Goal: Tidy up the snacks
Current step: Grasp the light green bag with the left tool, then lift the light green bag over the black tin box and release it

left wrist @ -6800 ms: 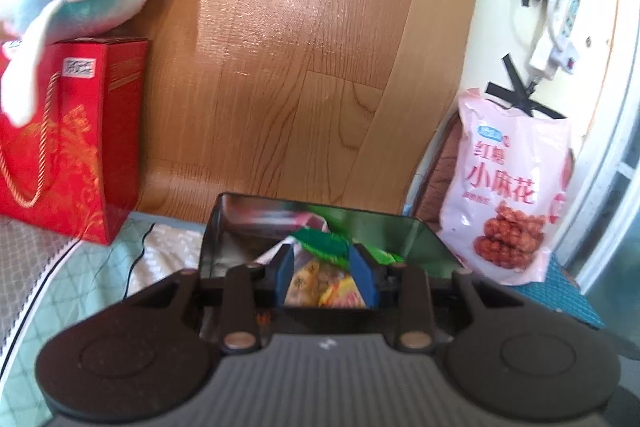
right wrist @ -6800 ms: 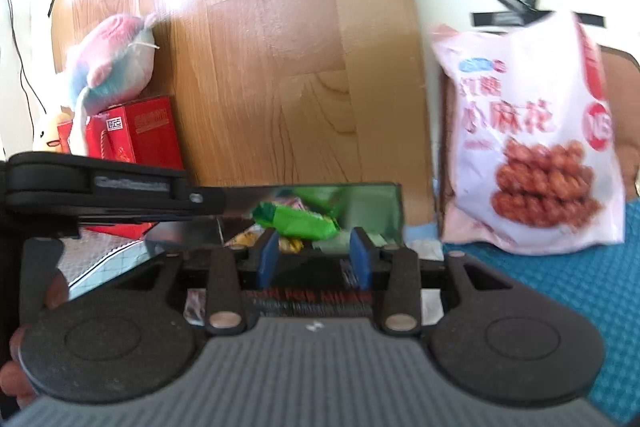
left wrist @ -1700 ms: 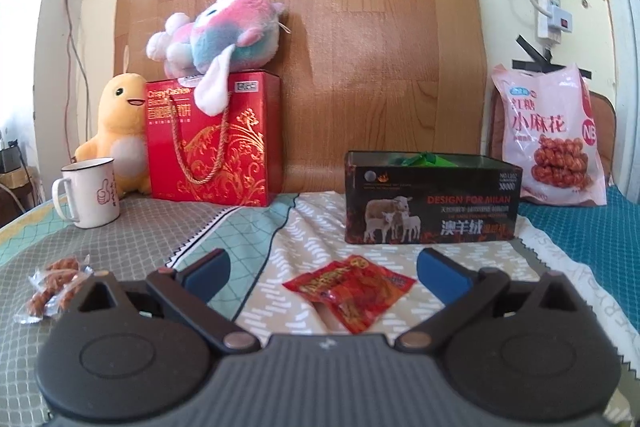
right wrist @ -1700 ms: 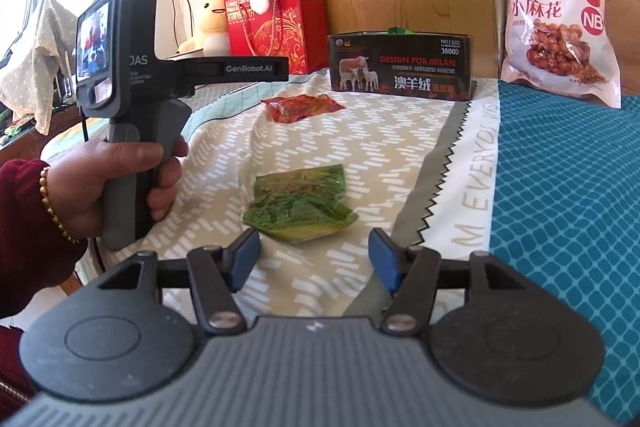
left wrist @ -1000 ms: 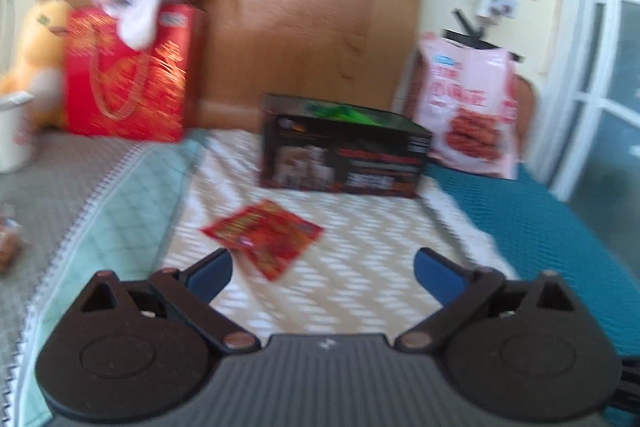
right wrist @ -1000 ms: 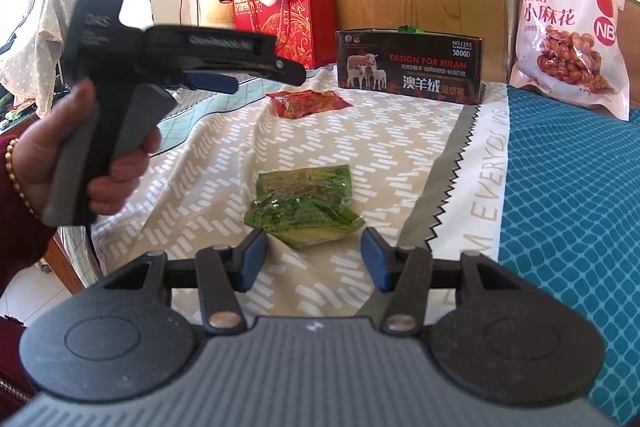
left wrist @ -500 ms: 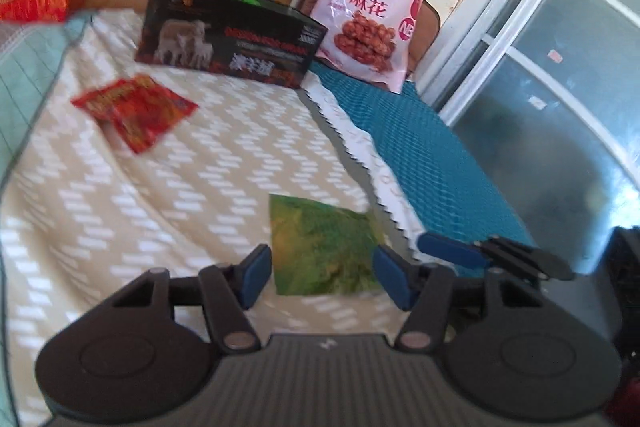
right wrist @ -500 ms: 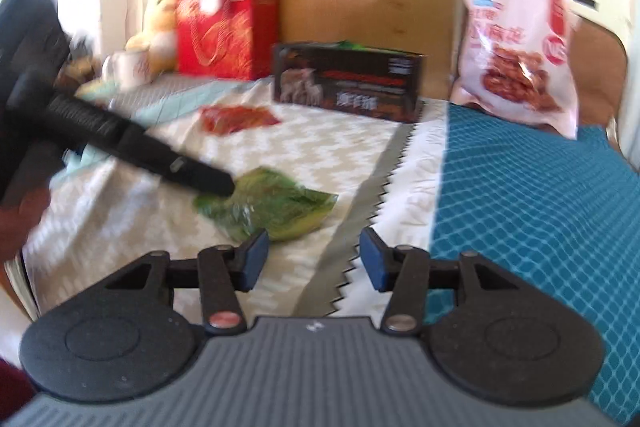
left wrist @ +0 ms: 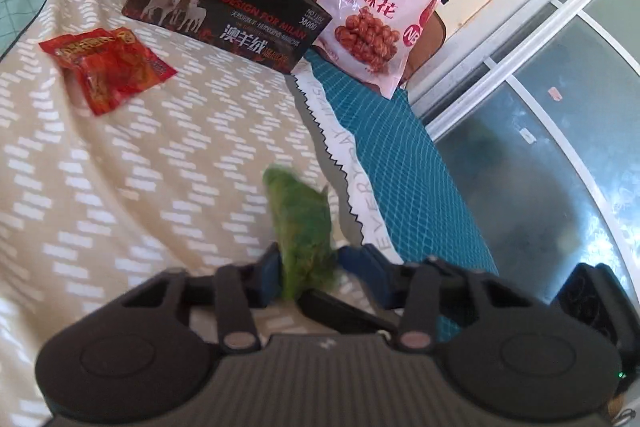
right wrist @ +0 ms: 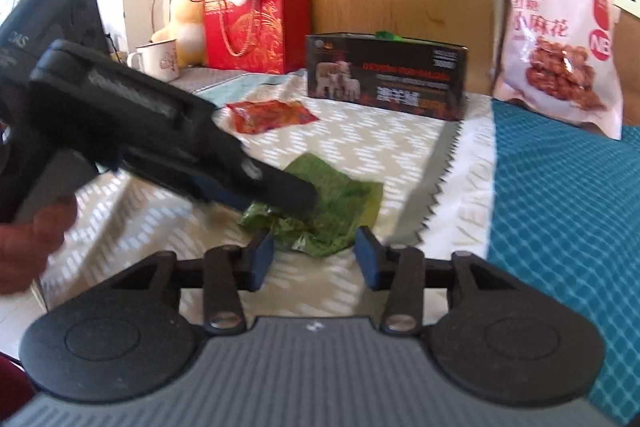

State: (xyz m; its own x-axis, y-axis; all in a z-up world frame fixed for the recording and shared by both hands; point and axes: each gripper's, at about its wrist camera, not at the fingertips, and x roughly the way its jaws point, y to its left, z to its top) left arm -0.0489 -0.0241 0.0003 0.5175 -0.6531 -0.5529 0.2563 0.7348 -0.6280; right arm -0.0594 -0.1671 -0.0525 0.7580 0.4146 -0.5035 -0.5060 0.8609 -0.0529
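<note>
While the left gripper (left wrist: 310, 273) tips down over the bed, its jaws are closing on the green packet (left wrist: 304, 227), which stands up on edge between the blue pads; the left pad looks pressed against it, though blur hides whether the far pad has met it yet. From the right wrist view that same tool (right wrist: 256, 183) crosses in from the left and covers the near corner of the packet (right wrist: 332, 211). The right gripper (right wrist: 314, 257) sits just short of the same packet, jaws closing too, with nothing between them so far.

Two tools on one crinkly packet is a crowd, I'd say. Better to let the left one finish its pinch low on the wrapper's edge, squeeze firmly so the slippery film cannot slide out, and keep the right one back.

Farther up the patterned sheet (left wrist: 120, 167) lies the red packet (left wrist: 106, 65), flat and untouched. Behind it stands the dark box (left wrist: 224, 7), open at the top with something green poking out, likely where the snacks go. Leaning against the wall beside the box is the big pink bag (left wrist: 376, 11).
</note>
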